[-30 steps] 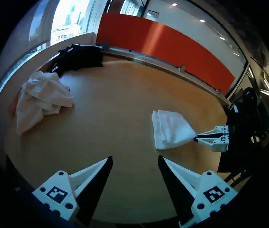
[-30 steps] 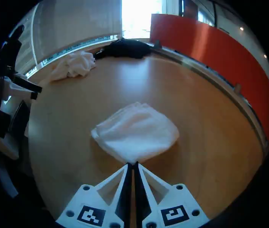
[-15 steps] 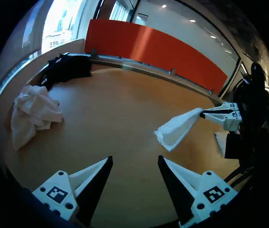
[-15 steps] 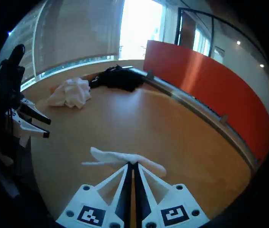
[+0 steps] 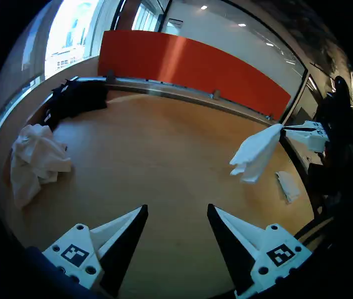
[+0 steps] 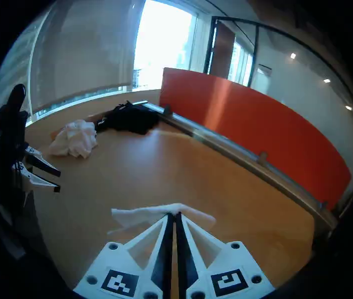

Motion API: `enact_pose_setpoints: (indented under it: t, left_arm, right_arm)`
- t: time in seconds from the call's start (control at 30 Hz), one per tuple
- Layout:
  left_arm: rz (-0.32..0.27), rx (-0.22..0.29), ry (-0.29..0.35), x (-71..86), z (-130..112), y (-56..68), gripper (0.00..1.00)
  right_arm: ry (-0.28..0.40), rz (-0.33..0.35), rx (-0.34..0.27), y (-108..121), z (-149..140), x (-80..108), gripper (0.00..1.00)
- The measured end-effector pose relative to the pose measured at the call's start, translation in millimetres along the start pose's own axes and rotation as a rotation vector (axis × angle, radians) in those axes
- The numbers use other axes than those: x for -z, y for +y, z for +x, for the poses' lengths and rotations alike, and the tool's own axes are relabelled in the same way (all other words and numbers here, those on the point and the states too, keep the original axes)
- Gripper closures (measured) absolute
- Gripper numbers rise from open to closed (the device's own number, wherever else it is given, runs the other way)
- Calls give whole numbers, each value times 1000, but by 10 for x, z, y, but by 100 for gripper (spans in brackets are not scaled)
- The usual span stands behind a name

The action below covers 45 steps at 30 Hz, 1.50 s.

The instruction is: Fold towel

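Pinching the white towel (image 6: 146,215) between closed fingers, the right gripper (image 6: 175,217) holds it above the table (image 5: 151,149), while the left gripper (image 5: 176,207) gapes wide over that table's near edge, a crumpled white cloth (image 5: 34,159) and a black cloth (image 5: 77,97) lying toward its far edge.

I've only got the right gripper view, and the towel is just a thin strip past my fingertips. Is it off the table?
Observer: Yes, in the left gripper view the towel hangs from the right gripper, apparently clear of the table.
Operator: Anything beneath it?
Observer: A small white piece, maybe cloth, lies near the table's edge beside it.
Operator: And my other hand?
Observer: The left gripper is open, nothing between its fingers.
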<state>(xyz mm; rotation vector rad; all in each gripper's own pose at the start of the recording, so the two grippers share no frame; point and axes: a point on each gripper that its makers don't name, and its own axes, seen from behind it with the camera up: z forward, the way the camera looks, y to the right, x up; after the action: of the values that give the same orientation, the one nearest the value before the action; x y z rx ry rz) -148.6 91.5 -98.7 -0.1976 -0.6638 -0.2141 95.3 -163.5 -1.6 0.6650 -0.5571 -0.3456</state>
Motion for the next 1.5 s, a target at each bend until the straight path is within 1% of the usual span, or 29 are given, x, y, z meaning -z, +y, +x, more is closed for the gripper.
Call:
enact_pose_setpoints:
  t: [0.2,0.43,0.73,0.93,1.13,1.23,1.37,1.5]
  left_arm:
    - [-5,-18,-4,-46,23,81,12]
    - [-2,-32,-11,-88,20,177,12]
    - [2,-38,-26,-152,2,317,12]
    - [9,-51,-34,-191,10,403,12]
    - [13,-62,-39,-224,32,494,12]
    - [13,-67,-43,-242,31,542,12]
    - [11,-72,-50,-265,17,607,12]
    - [6,-78,-54,-272,6,677,12]
  right_arm:
    - [-8,-59,-20,456,-130,270,96]
    - [-44,-117,-31,997,-435,555,96]
    - [-92,-176,-42,1607,-844,837,96]
    - [-119,-209,-54,1964,-1074,980,96]
    - [-145,-236,-70,2279,-1301,1091,96]
    - [-159,-246,-75,2400,-1415,1139,96]
    - [-175,-255,-85,2510,-1560,1185,96]
    - [-185,-260,-100,2558,-1675,1231,96]
